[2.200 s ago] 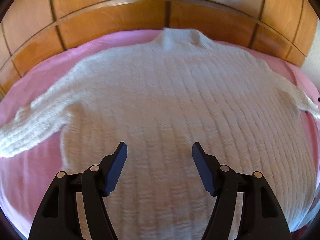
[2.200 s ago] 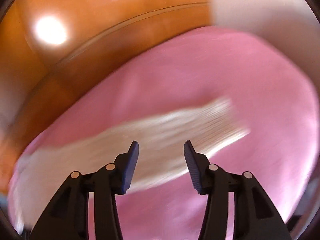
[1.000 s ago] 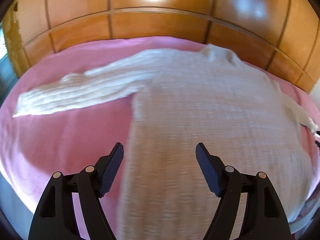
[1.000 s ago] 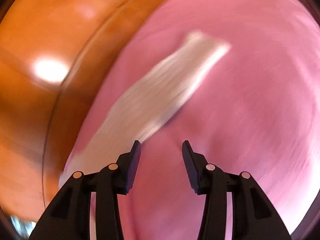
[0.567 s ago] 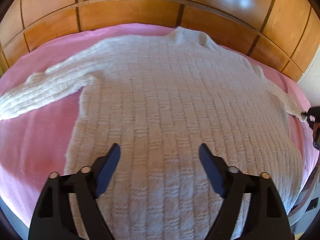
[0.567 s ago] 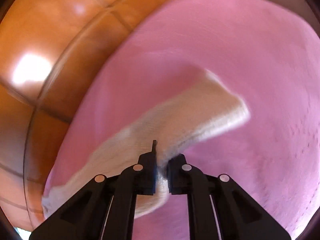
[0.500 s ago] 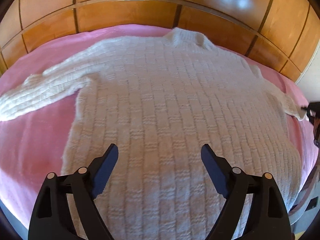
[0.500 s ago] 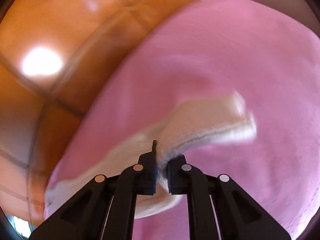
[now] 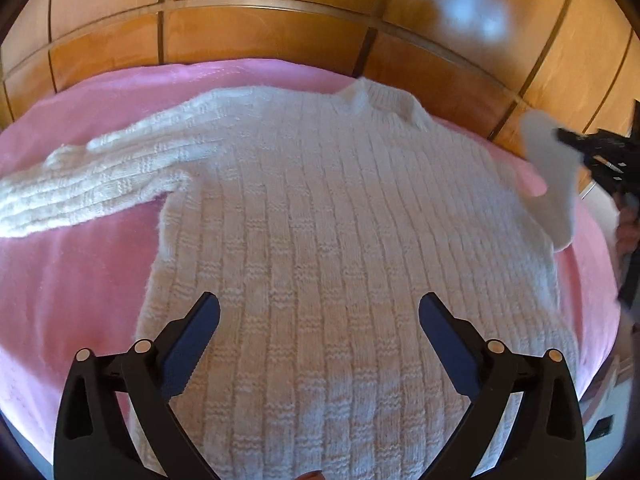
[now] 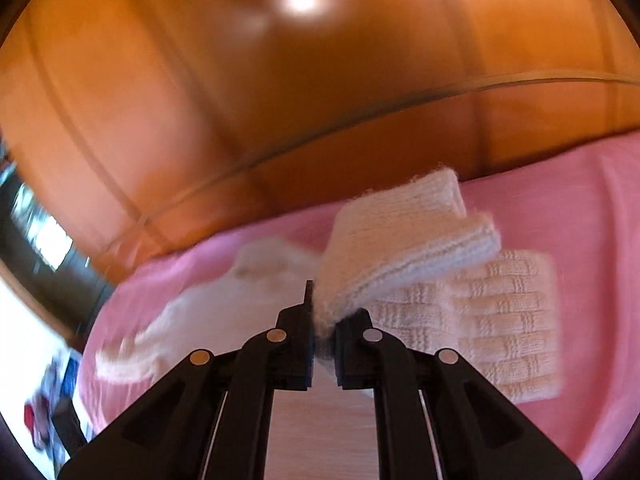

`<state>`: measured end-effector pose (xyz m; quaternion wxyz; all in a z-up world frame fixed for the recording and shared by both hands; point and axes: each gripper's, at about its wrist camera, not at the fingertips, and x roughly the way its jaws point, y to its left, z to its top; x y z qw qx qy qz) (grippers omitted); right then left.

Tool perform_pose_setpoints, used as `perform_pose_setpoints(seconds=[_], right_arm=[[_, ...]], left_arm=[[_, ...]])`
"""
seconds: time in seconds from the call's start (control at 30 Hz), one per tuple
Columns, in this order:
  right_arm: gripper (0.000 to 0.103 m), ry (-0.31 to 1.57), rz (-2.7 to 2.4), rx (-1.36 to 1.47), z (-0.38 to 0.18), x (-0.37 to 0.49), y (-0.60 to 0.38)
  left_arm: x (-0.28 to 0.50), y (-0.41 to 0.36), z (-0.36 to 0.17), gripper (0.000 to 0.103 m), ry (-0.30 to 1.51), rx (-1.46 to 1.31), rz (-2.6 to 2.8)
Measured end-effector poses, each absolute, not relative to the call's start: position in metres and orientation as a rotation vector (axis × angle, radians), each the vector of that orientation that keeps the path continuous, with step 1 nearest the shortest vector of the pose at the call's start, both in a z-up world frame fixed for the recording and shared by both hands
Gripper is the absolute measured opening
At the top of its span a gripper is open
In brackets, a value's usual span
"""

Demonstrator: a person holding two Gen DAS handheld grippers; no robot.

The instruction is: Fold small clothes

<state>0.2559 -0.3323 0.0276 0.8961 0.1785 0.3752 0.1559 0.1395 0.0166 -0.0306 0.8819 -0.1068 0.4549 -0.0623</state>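
Lifted off the pink bedspread (image 9: 72, 280) since the earlier frame, the sweater's right sleeve (image 10: 404, 240) now hangs pinched in the right gripper (image 10: 322, 320), at 3 o'clock in the left view. Left gripper (image 9: 319, 312) has just been widening and gapes empty over the white sweater (image 9: 340, 240).

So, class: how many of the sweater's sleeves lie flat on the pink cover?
1. One sleeve lies flat on the pink cover; the other sleeve is lifted, pinched in the right gripper.

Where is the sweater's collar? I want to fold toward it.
In the left wrist view the collar lies at the sweater's far end, right of centre, against the wooden headboard.
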Motion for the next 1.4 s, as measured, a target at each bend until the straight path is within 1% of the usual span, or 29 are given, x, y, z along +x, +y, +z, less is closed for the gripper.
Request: perform_pose_setpoints(seconds=[0.17, 0.2, 0.23, 0.27, 0.3, 0.37, 0.47, 0.53, 0.6, 0.73, 0.77, 0.83, 0.87, 0.93, 0.97, 1.0, 1.03, 1.1, 1.17, 1.23, 1.27, 1.33, 1.4], right_arm=[[0.008, 0.873, 0.431, 0.231, -0.010, 0.269, -0.234], [0.014, 0.893, 0.447, 0.214, -0.018, 0.269, -0.220], [0.026, 0.904, 0.455, 0.210, -0.020, 0.269, -0.213], [0.052, 0.909, 0.462, 0.215, -0.022, 0.266, -0.208], [0.054, 0.901, 0.467, 0.225, -0.024, 0.261, -0.205], [0.054, 0.897, 0.476, 0.247, -0.025, 0.248, -0.212], [0.065, 0.887, 0.447, 0.255, -0.025, 0.217, -0.235], [0.068, 0.894, 0.417, 0.263, -0.026, 0.199, -0.253], [0.078, 0.910, 0.364, 0.246, -0.035, 0.177, -0.275], [0.082, 0.957, 0.278, 0.214, -0.055, 0.149, -0.299], [0.084, 0.968, 0.264, 0.210, -0.062, 0.145, -0.303], [0.088, 0.983, 0.238, 0.206, -0.075, 0.140, -0.306], [0.089, 0.979, 0.235, 0.210, -0.080, 0.138, -0.307], [0.090, 0.952, 0.238, 0.241, -0.085, 0.134, -0.311], [0.091, 0.944, 0.238, 0.259, -0.085, 0.134, -0.313], [0.092, 0.943, 0.238, 0.276, -0.085, 0.135, -0.313], [0.092, 0.945, 0.237, 0.288, -0.083, 0.137, -0.317], [0.091, 0.944, 0.245, 0.313, -0.076, 0.141, -0.320], [0.090, 0.915, 0.250, 0.325, -0.061, 0.145, -0.322], [0.086, 0.870, 0.233, 0.344, -0.047, 0.154, -0.331], [0.082, 0.856, 0.225, 0.349, -0.043, 0.160, -0.332], [0.079, 0.821, 0.201, 0.349, -0.033, 0.180, -0.334], [0.069, 0.812, 0.190, 0.347, -0.031, 0.201, -0.332]], left_arm=[[0.145, 0.036, -0.033, 0.099, 0.938, -0.354, -0.182], [0.147, 0.038, -0.033, 0.099, 0.937, -0.369, -0.185], [0.148, 0.039, -0.032, 0.099, 0.929, -0.375, -0.188], [0.151, 0.040, -0.031, 0.099, 0.928, -0.373, -0.195], [0.153, 0.039, -0.030, 0.099, 0.937, -0.367, -0.205], [0.159, 0.038, -0.028, 0.099, 0.951, -0.336, -0.207], [0.168, 0.036, -0.029, 0.099, 0.974, -0.336, -0.189], [0.177, 0.033, -0.029, 0.099, 0.978, -0.343, -0.199], [0.186, 0.027, -0.029, 0.099, 0.978, -0.359, -0.222], [0.216, 0.009, -0.043, 0.098, 1.043, -0.422, -0.261], [0.224, 0.006, -0.050, 0.096, 1.070, -0.441, -0.257], [0.234, 0.001, -0.060, 0.084, 1.099, -0.469, -0.244], [0.239, 0.000, -0.061, 0.081, 1.094, -0.471, -0.231], [0.247, -0.003, -0.059, 0.062, 1.070, -0.466, -0.234], [0.254, -0.006, -0.058, 0.050, 1.063, -0.455, -0.249], [0.259, -0.009, -0.057, 0.014, 1.063, -0.443, -0.254], [0.267, -0.011, -0.057, 0.007, 1.070, -0.438, -0.283], [0.276, -0.010, -0.041, 0.007, 1.013, -0.423, -0.293], [0.278, -0.005, -0.007, 0.007, 0.887, -0.393, -0.334], [0.277, -0.001, 0.018, 0.007, 0.803, -0.353, -0.345], [0.277, 0.001, 0.025, 0.007, 0.777, -0.329, -0.337], [0.282, 0.004, 0.028, 0.007, 0.762, -0.283, -0.306], [0.292, 0.009, 0.014, 0.007, 0.802, -0.265, -0.271]])
